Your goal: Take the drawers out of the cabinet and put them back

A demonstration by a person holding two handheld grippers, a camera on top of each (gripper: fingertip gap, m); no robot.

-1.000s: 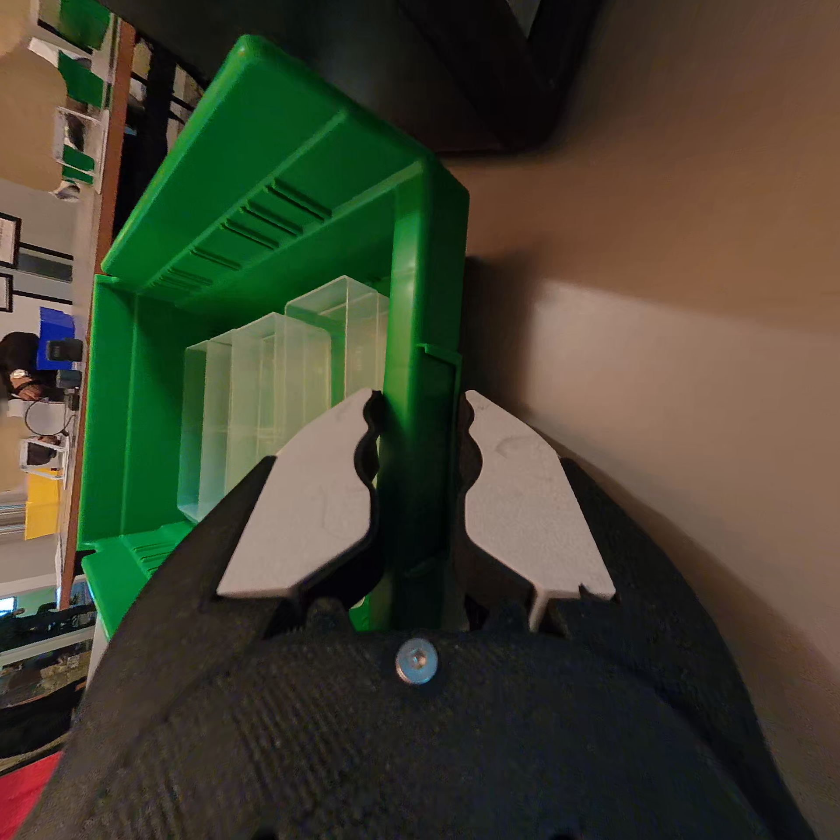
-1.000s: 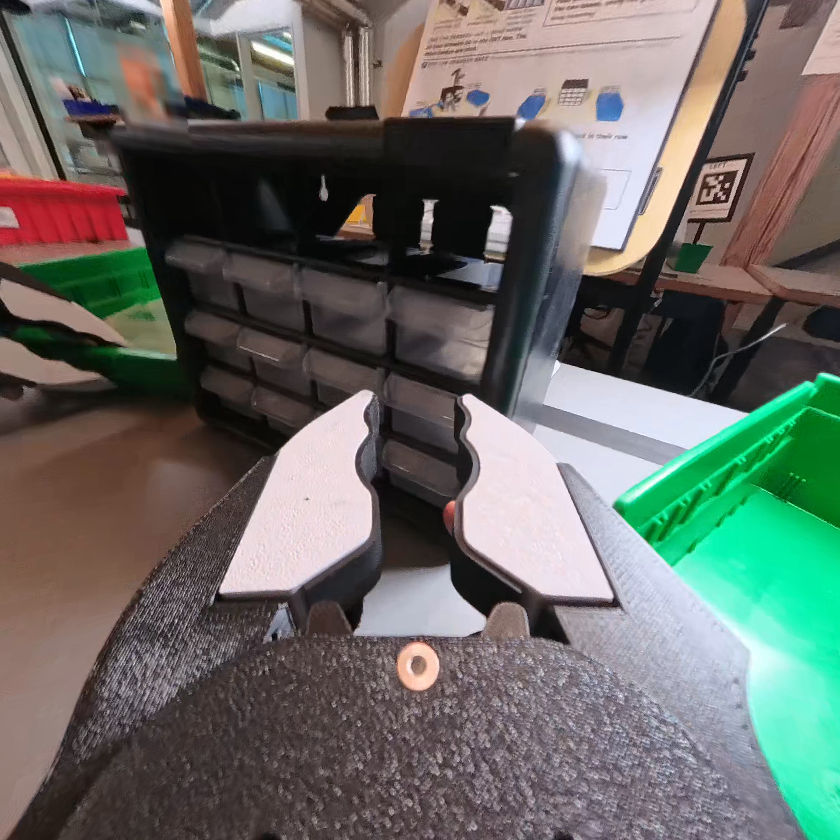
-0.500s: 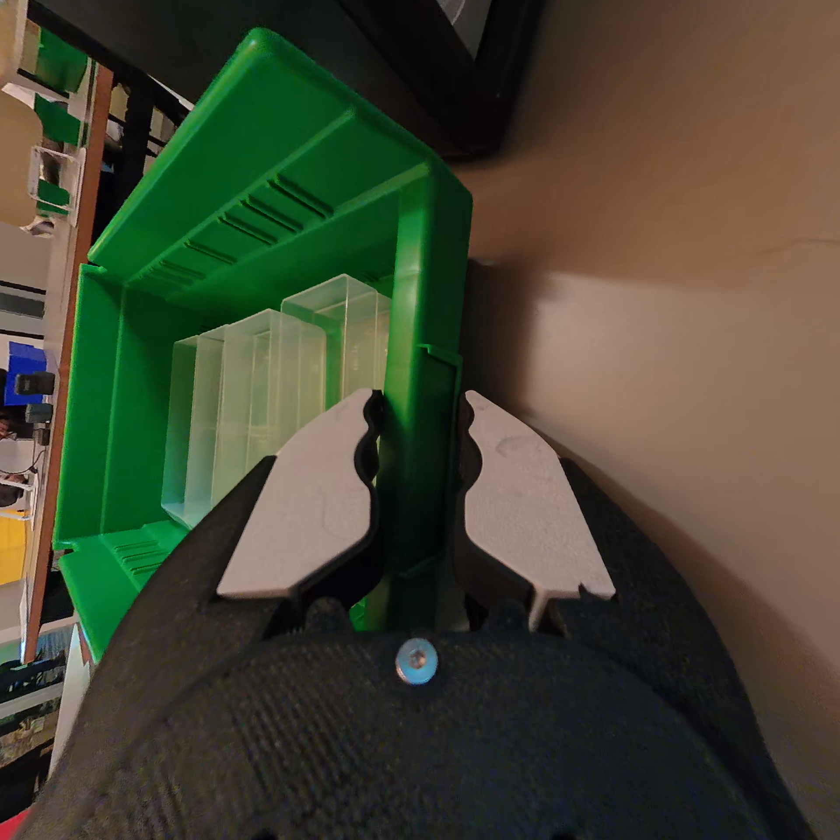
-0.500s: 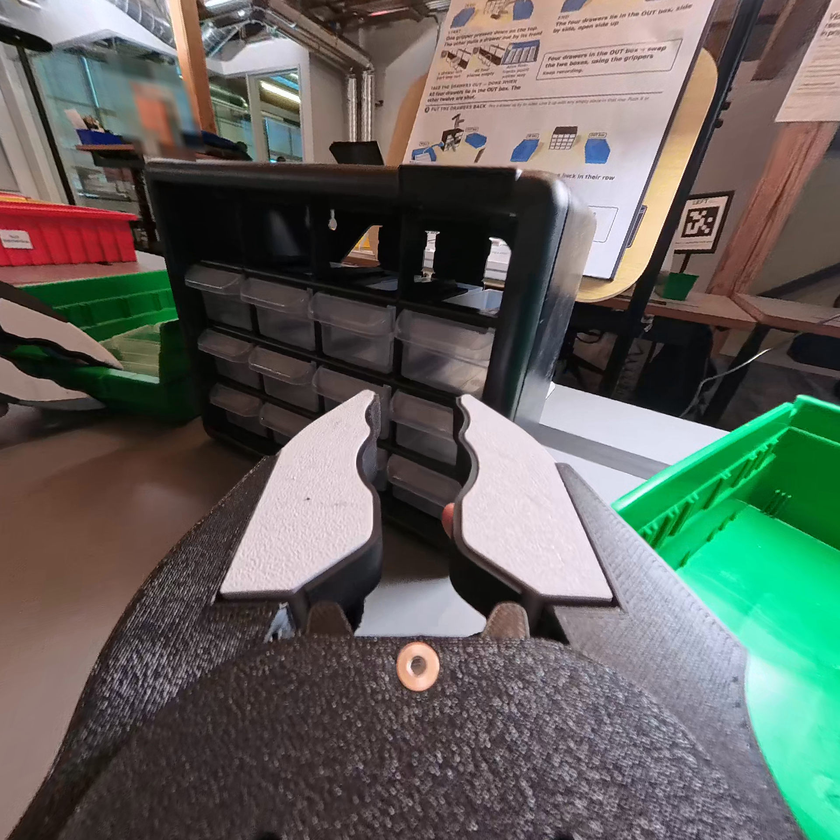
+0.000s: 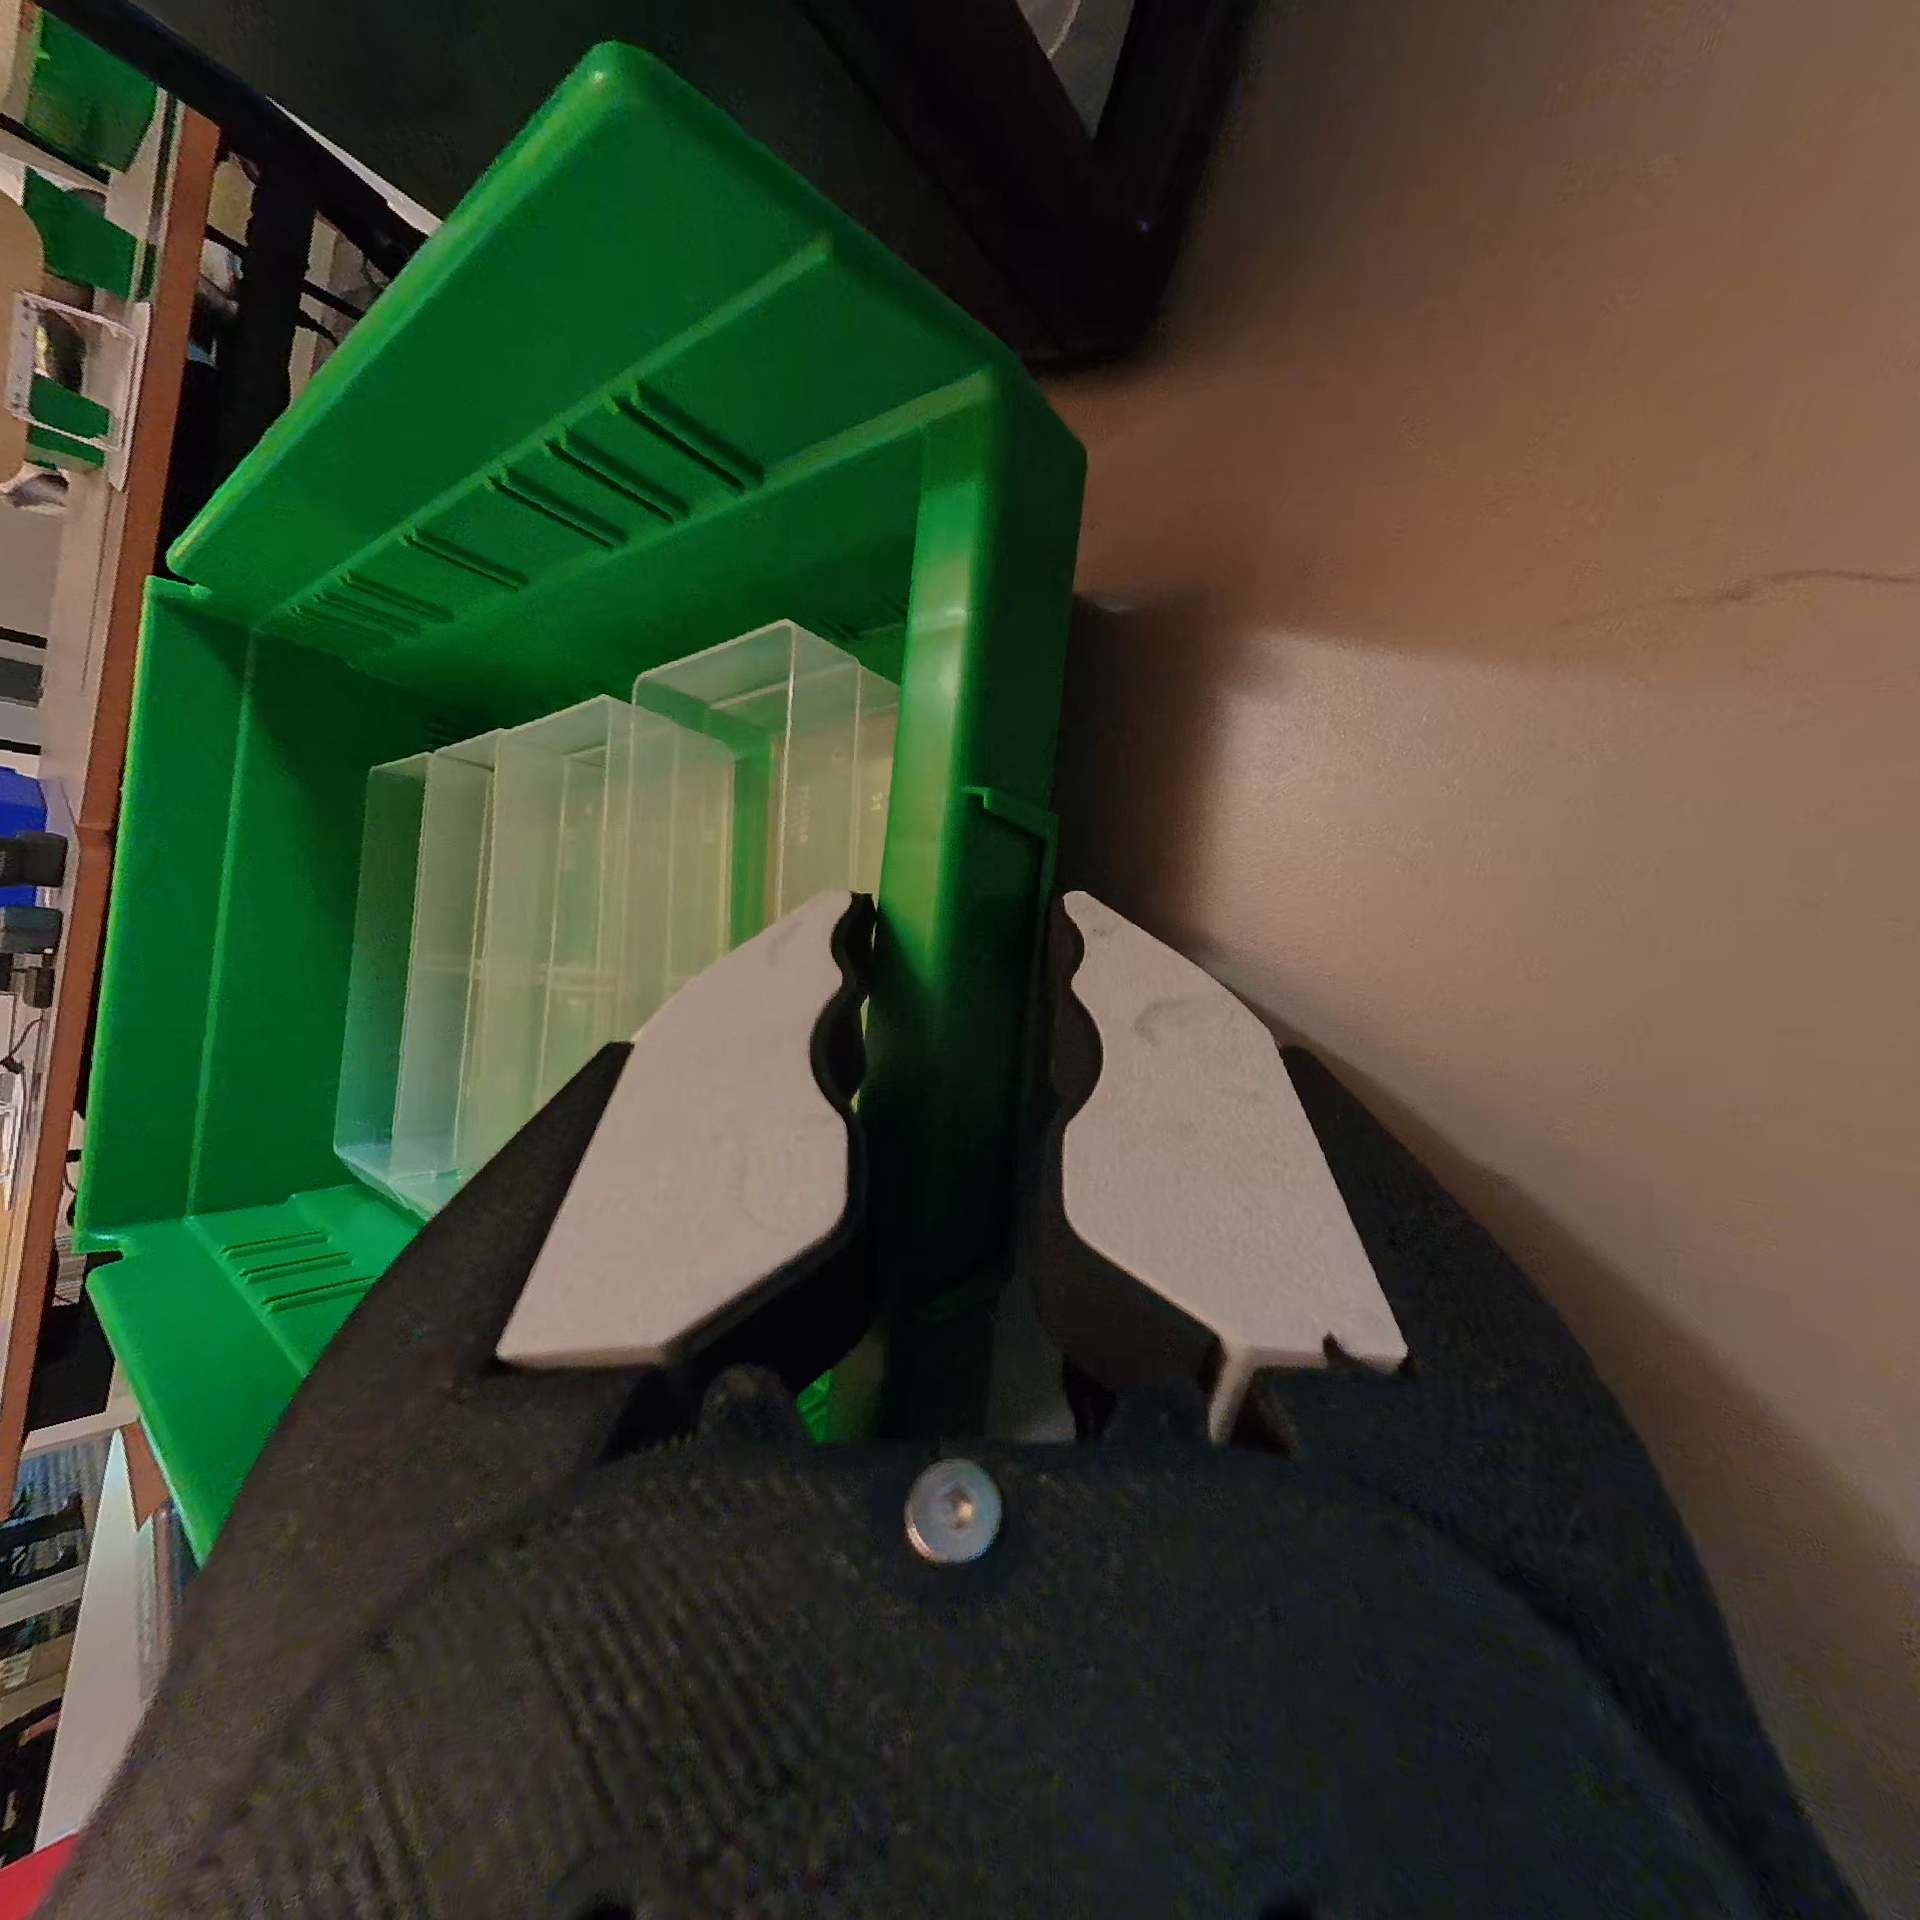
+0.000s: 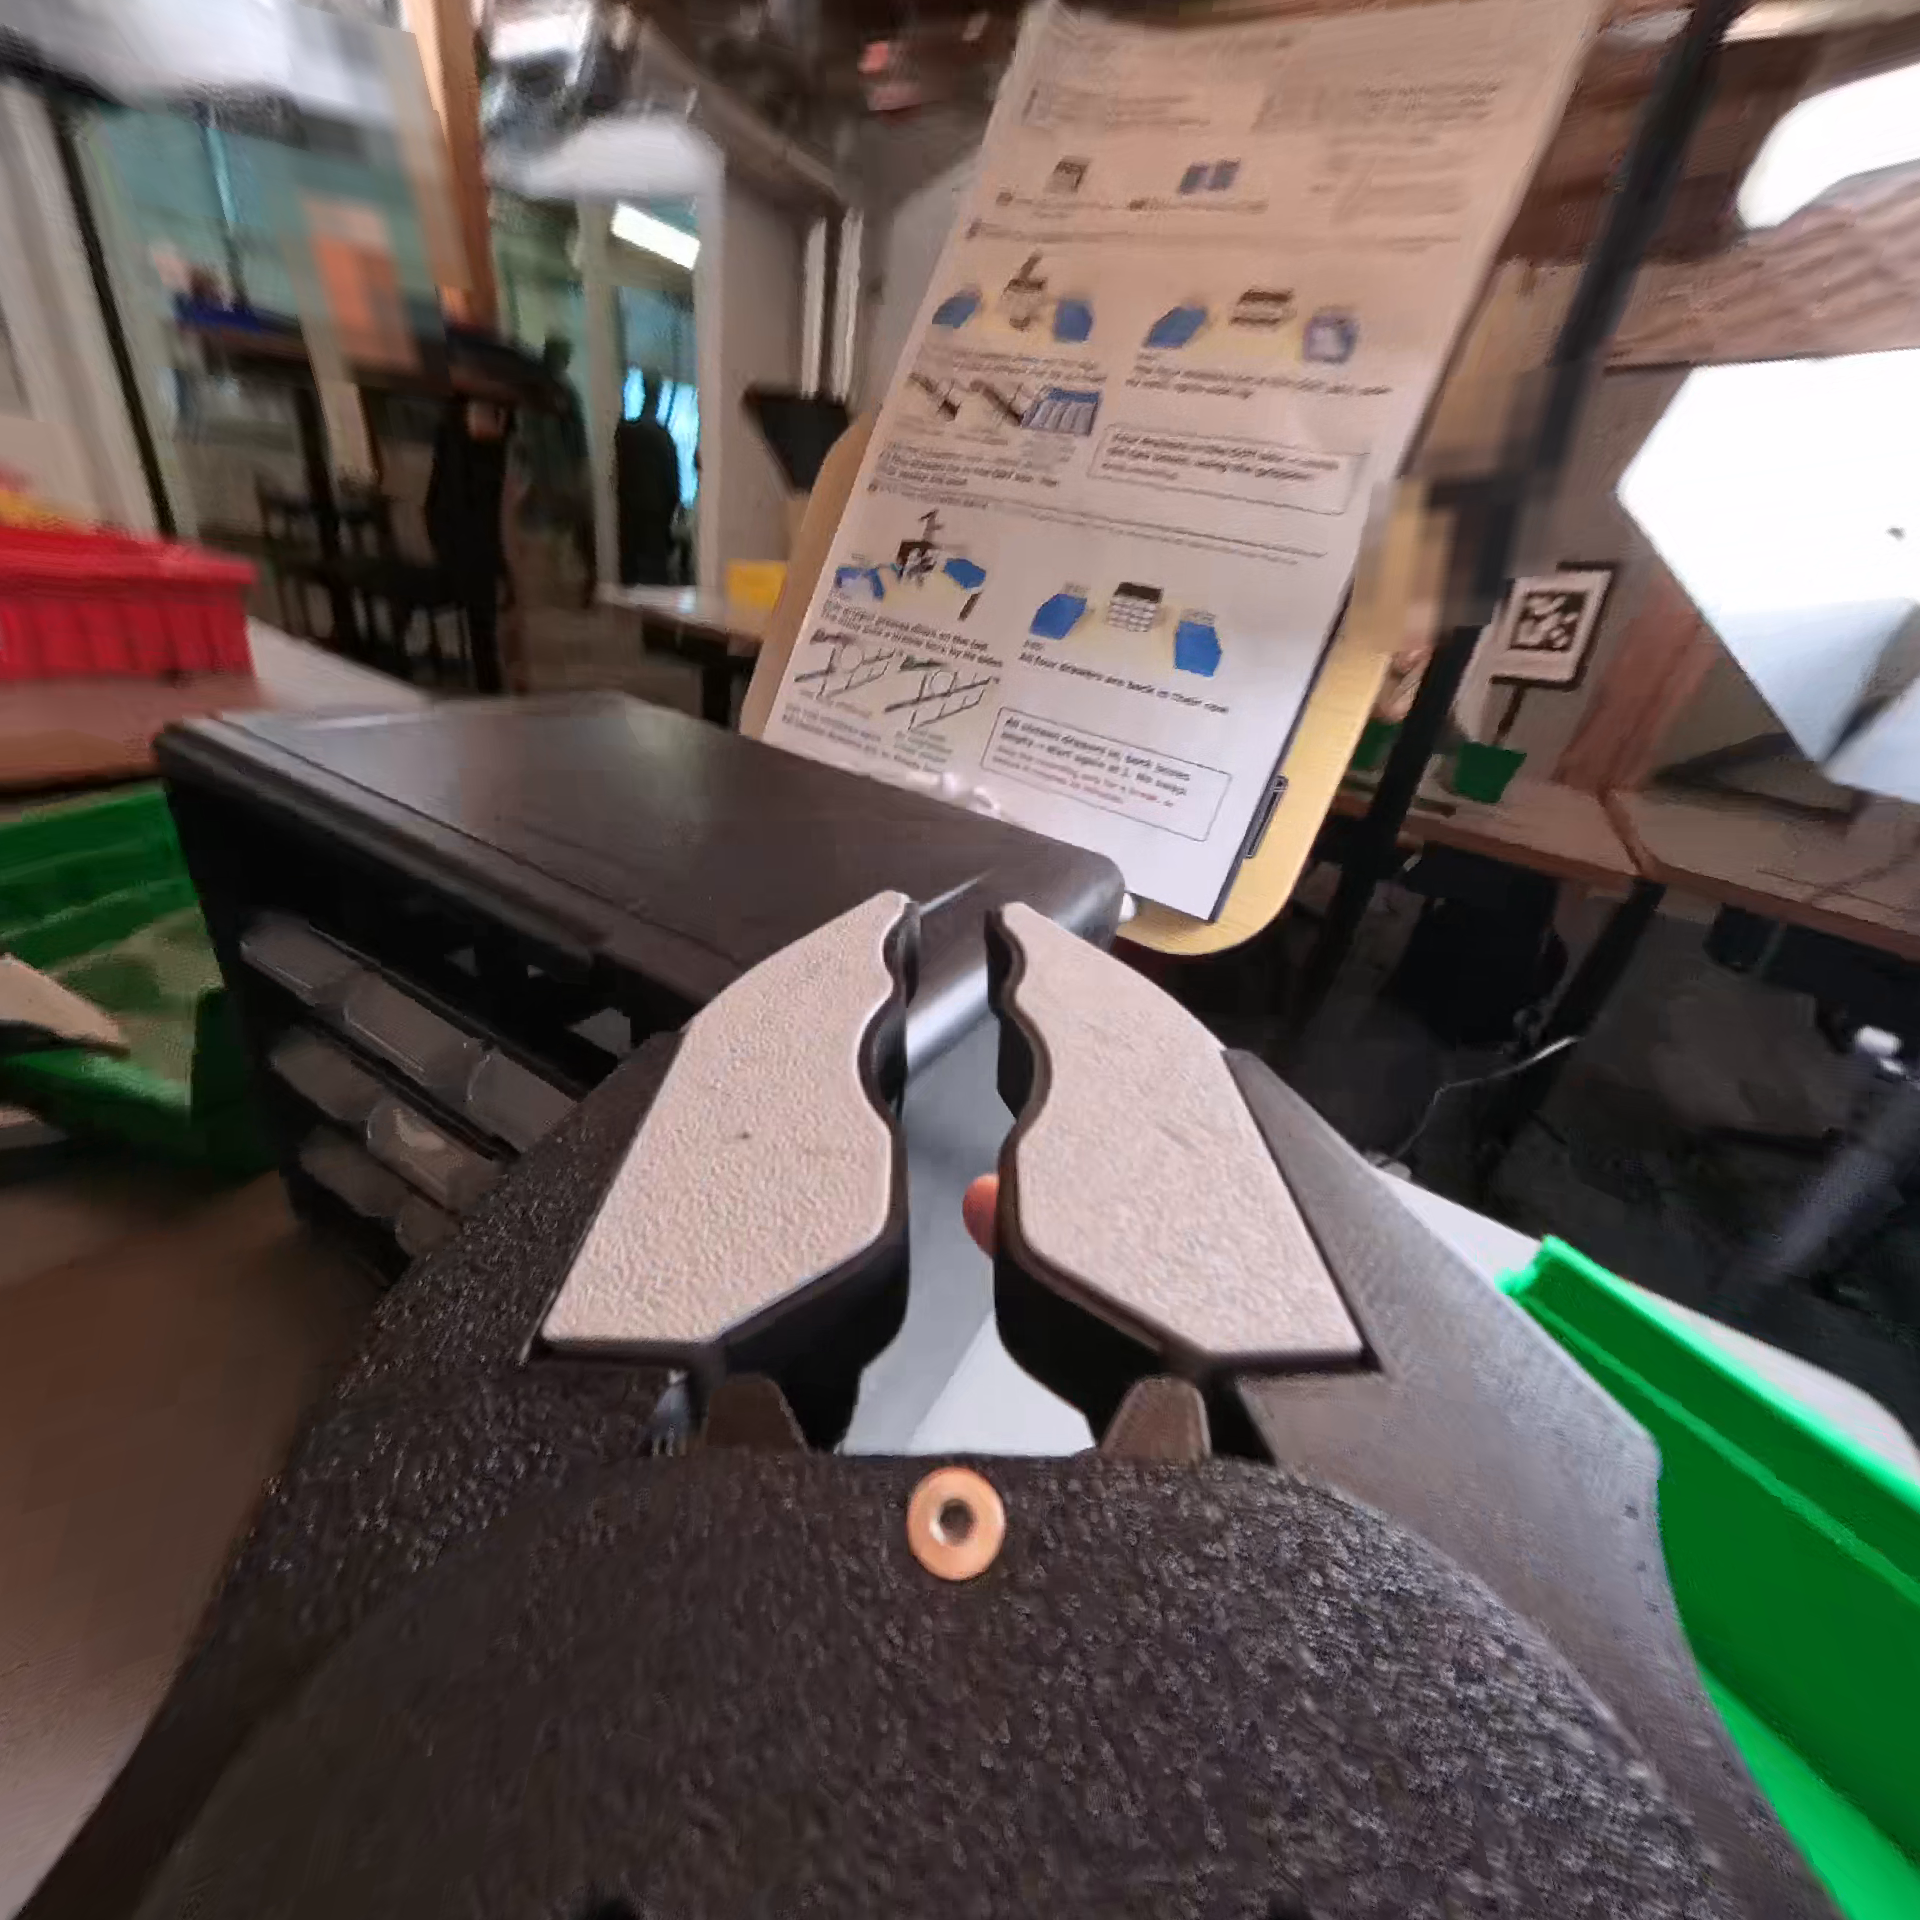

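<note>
My left gripper (image 5: pixel 961 914) is shut on the near wall of a green bin (image 5: pixel 623 364). Several clear plastic drawers (image 5: pixel 582 935) lie side by side in that bin. A corner of the black cabinet (image 5: pixel 1039 156) shows beyond it. In the right wrist view the black cabinet (image 6: pixel 623 810) stands on the table, seen from above its top, with rows of clear drawers (image 6: pixel 384 1039) in its front. My right gripper (image 6: pixel 948 920) hangs over the cabinet's near right corner. It is empty, and its jaws stand a narrow gap apart.
A second green bin (image 6: pixel 1766 1507) sits at the right of the right gripper. The left bin (image 6: pixel 94 935) lies left of the cabinet. A red bin (image 6: pixel 114 613) and an instruction sheet on a board (image 6: pixel 1122 520) stand behind. The brown table top (image 5: pixel 1507 831) runs to the right.
The right gripper has risen from facing the cabinet's front to above its top, and its jaws have narrowed. The left gripper keeps its hold on the bin, which has shifted slightly.
</note>
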